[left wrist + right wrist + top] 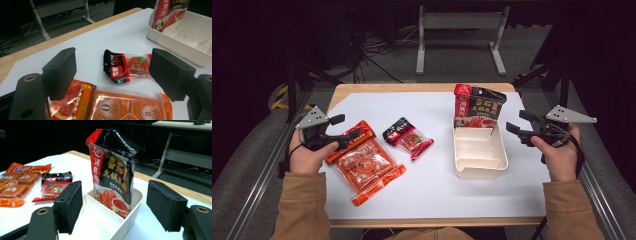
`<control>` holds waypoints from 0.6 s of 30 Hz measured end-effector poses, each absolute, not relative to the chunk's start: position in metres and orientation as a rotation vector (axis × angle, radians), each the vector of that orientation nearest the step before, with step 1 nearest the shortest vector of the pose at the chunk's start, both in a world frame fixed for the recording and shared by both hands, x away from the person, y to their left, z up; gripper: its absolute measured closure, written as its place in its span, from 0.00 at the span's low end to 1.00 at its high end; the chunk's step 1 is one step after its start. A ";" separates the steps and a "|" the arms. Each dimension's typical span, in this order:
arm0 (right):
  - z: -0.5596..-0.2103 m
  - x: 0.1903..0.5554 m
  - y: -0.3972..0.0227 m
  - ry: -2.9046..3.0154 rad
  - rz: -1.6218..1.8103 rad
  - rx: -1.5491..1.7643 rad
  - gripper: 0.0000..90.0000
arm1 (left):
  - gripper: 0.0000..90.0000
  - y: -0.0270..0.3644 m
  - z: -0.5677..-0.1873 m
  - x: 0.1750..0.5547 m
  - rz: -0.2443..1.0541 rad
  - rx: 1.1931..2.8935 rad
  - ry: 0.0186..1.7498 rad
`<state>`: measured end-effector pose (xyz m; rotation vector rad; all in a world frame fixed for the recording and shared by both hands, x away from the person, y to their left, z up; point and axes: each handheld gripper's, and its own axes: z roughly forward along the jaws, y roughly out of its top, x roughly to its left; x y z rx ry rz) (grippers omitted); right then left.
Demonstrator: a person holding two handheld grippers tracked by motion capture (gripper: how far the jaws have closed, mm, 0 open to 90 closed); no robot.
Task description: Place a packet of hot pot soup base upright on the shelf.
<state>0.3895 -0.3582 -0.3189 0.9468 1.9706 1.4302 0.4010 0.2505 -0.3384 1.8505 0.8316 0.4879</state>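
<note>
Currently left claw [346, 129] is spread wide, nothing between its jaws, held in the person's left hand [308, 152] at about 9 o'clock on the tabletop [432, 185]. It hovers over the upper-left end of the big orange packet [364, 162]; whether it touches is unclear. Left gripper view: same orange packet [112, 105] sits right under the jaws, small red-and-black sachet [125, 65] framed in the gap farther out.

Right claw [518, 126] is also spread, empty, held in the right hand [559, 155] at about 3 o'clock, just beside the white tray [479, 167], apart from it. Right gripper view: jaws frame the tray's near corner [130, 216].

Outward:
- White tray sits right of centre, long axis running 6 to 12 o'clock. Inner divider ridges visible.
- Red-and-black pouch [477, 107] stands upright in the tray's 12 o'clock end, leaning on the far wall, top crumpled. Printed front faces the right claw [112, 175].
- Small sachet [408, 137] lies flat near centre, between orange packet and tray, well apart from the tray.
- Orange packet lies flat at 8 o'clock, tilted diagonally, clear window showing round portions.
- White sheet covers most of the tabletop; wood edge shows at the 12 o'clock side [412, 87].
</note>
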 end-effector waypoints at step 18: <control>-0.323 0.393 -0.354 1.990 1.428 0.945 0.32 | 0.26 0.287 -0.401 0.414 0.518 1.820 1.050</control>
